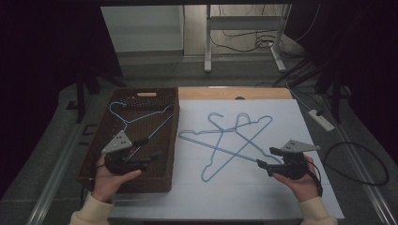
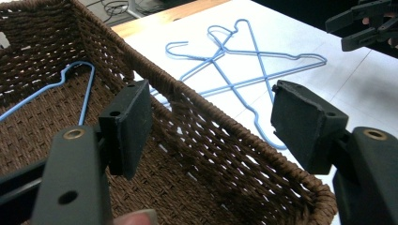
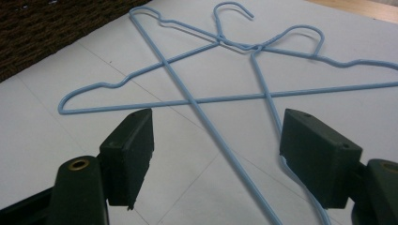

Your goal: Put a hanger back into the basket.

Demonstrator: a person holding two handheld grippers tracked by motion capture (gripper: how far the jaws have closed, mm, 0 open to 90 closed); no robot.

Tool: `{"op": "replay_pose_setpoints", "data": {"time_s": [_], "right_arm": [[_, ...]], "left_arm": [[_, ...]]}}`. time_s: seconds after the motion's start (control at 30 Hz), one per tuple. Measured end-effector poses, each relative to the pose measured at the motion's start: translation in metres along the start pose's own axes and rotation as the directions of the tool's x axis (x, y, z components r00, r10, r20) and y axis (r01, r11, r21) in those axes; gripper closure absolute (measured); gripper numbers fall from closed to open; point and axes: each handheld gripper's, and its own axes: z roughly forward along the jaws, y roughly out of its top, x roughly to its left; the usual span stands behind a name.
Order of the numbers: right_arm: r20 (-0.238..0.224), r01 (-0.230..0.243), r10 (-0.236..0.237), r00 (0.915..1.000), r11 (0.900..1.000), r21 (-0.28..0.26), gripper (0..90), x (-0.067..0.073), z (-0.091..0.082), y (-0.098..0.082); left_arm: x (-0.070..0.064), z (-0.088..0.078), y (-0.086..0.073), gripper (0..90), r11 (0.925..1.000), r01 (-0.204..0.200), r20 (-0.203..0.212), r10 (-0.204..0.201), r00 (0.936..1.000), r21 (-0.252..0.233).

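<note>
Two blue wire hangers lie crossed on the white board, near its middle, hooks toward the far edge. A third hanger already lies inside the brown woven basket, which sits along the board's left edge, against it.

Left gripper: hovers over the basket's near right portion, jaws spread wide, nothing between them. In the left gripper view the basket's right rim runs across between the pads and the hanger inside shows at upper left — it is on the basket floor, well clear of the jaws. Judgement: this reads as an empty hand above the basket, consistent with a drop-off spot for hangers.

Right gripper: low over the board near its right edge, jaws parted and empty, aimed at the crossed pair. In the right gripper view one long wire of a hanger runs down between the two pads toward the near edge, and another wire passes just by the right pad. Not touching either, as far as visible.

Likely task, judged from the layout: move hangers from board to basket, one done, two left. The gripper sits at the near ends of the wires — probably because the lower bars there are free, away from the tangle at the hooks. Risk: the crossed wires may drag each other when one lifts.
</note>
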Motion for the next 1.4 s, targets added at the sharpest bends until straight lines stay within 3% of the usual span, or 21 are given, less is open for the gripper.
{"op": "replay_pose_setpoints", "data": {"time_s": [0.3,0.6,0.77,0.97,1.07,1.17,1.4], "right_arm": [[0.018,0.004,-0.005,0.9998,0.999,0.046,29.3,-0.001,0.006,0.007],[0.013,0.037,-0.039,0.9991,0.988,0.152,29.0,-0.008,0.028,0.020],[0.034,0.057,-0.066,0.9972,0.976,0.211,28.9,-0.018,0.043,0.038],[0.035,0.053,-0.065,0.9973,0.958,0.280,29.0,-0.033,0.070,0.058],[0.034,0.054,-0.067,0.9972,0.953,0.299,29.6,-0.036,0.077,0.062],[0.028,0.061,-0.075,0.9968,0.938,0.342,30.3,-0.042,0.093,0.069],[0.024,0.063,-0.079,0.9966,0.918,0.393,33.9,-0.049,0.114,0.074]], "left_arm": [[-0.005,0.003,-0.002,30.0,0.9998,-0.016,0.010,0.015,0.9998,0.013],[-0.004,0.001,-0.005,30.0,0.9999,-0.009,0.004,0.009,1.0000,0.008],[-0.004,0.002,-0.006,30.1,0.9999,-0.007,0.009,0.007,0.9999,0.011],[-0.003,0.000,-0.007,30.0,0.9999,-0.006,0.006,0.006,1.0000,0.011],[-0.003,0.000,-0.008,30.1,0.9999,-0.004,0.005,0.004,1.0000,0.011],[-0.003,0.000,-0.008,30.0,0.9999,-0.005,0.004,0.005,1.0000,0.013],[-0.003,0.000,-0.008,30.1,0.9998,-0.007,0.004,0.007,1.0000,0.018]]}}
